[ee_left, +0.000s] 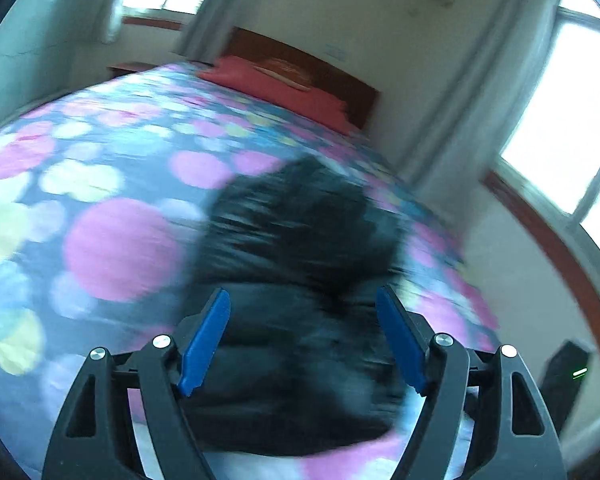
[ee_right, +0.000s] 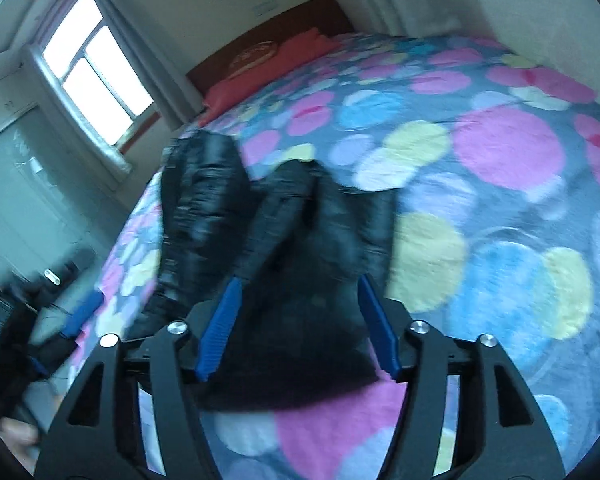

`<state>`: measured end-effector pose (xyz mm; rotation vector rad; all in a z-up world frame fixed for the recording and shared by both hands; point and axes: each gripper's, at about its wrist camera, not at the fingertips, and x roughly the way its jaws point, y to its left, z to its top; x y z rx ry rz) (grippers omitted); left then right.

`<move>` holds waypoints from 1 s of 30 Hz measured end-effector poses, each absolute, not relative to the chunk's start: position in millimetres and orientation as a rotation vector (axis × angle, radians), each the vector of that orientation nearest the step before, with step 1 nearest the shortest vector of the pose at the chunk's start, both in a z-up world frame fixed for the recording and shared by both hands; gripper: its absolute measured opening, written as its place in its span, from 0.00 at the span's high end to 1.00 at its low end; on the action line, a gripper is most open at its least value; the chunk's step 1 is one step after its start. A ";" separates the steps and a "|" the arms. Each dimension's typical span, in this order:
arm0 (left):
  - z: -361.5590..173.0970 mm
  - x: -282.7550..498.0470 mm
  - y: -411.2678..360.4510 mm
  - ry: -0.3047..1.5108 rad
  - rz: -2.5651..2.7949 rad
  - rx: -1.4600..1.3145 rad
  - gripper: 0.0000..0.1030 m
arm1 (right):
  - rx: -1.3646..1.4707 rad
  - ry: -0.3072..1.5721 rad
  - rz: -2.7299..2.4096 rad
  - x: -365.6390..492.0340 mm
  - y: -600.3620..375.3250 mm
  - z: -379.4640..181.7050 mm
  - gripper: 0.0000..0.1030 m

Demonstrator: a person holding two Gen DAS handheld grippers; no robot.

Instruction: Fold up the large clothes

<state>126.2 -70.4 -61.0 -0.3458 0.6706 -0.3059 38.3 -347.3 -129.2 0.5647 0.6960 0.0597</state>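
Note:
A black puffy jacket lies bunched on a bed with a polka-dot cover. In the left wrist view my left gripper is open, its blue fingers spread on either side of the jacket's near part, holding nothing. In the right wrist view the jacket lies near the bed's left edge, with a sleeve or side panel raised at its far left. My right gripper is open just above the jacket's near end. The left gripper shows at the bed's left edge. Both views are motion-blurred.
The polka-dot cover stretches wide to the right of the jacket. Red pillows and a wooden headboard are at the far end. Windows and curtains flank the bed. A dark device with a green light stands by the bed.

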 end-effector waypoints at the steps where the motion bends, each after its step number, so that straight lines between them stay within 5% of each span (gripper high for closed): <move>1: -67.0 127.8 -55.6 0.666 -0.273 -0.349 0.28 | 0.578 0.699 0.075 43.0 -343.2 -128.3 0.35; 7: -98.7 151.5 -16.5 0.706 -0.169 -0.404 0.28 | 0.599 0.762 0.133 88.9 -312.2 -130.3 0.37; 8: -103.5 154.8 -16.4 0.718 -0.178 -0.414 0.28 | 0.587 0.771 0.133 95.1 -310.0 -131.3 0.48; 9: -106.5 155.5 -15.9 0.720 -0.186 -0.418 0.28 | 0.575 0.773 0.132 98.0 -309.7 -131.7 0.71; 11: -107.7 151.7 -15.0 0.721 -0.214 -0.418 0.28 | 0.542 0.787 0.105 103.3 -315.8 -133.9 0.77; 30: -179.6 197.8 -87.2 0.911 -0.272 -0.297 0.25 | 0.659 0.818 0.046 115.3 -381.6 -226.8 0.78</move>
